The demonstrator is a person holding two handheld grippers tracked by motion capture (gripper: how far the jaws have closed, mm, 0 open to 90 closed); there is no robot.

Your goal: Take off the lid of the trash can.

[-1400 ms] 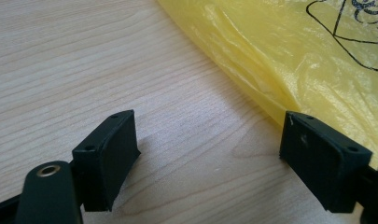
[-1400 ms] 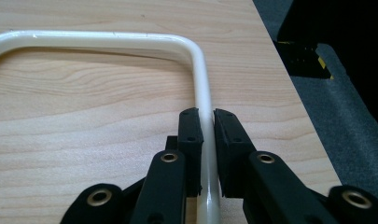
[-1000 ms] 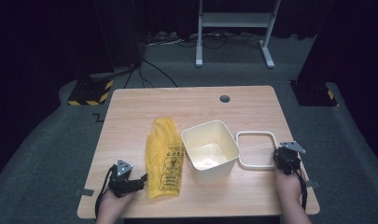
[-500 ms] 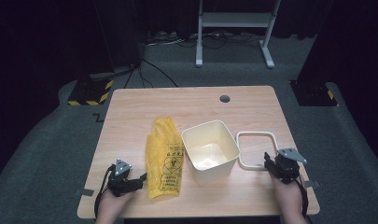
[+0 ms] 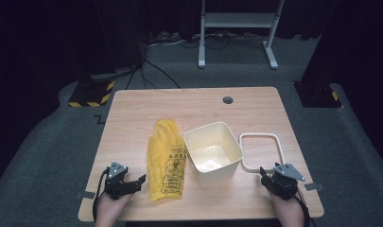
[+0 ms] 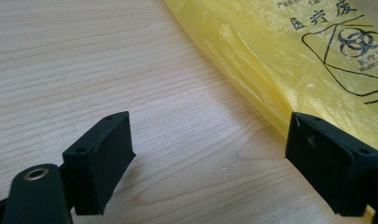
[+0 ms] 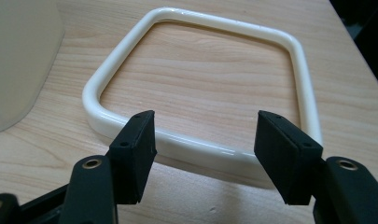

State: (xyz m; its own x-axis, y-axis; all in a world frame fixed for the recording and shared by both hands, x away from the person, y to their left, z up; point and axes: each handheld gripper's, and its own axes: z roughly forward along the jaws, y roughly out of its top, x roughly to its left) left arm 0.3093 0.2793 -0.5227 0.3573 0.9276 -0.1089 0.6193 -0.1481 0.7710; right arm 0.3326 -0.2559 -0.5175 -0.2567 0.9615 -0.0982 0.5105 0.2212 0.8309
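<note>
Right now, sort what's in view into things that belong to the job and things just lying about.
Part of the job:
- yellow plastic biohazard bag
- cream square plastic bin
- cream rounded-square ring frame
- left gripper, open beside the bag
- right gripper, open at the frame

Lying about:
- black-and-yellow striped block
- white metal stand
- floor cables

The right gripper (image 5: 270, 176) has drawn back from the white ring (image 5: 260, 152), sliding toward the near edge of the desk (image 5: 179, 106): a second ago it sat up at the ring's right side, and now it rests just short of the ring's near rail. Its jaws have just been opening, and they stand apart with the near rail in front of them, the pads not pressing on it. The left gripper's (image 5: 132, 182) jaws have also just opened a little further over bare wood.
</note>
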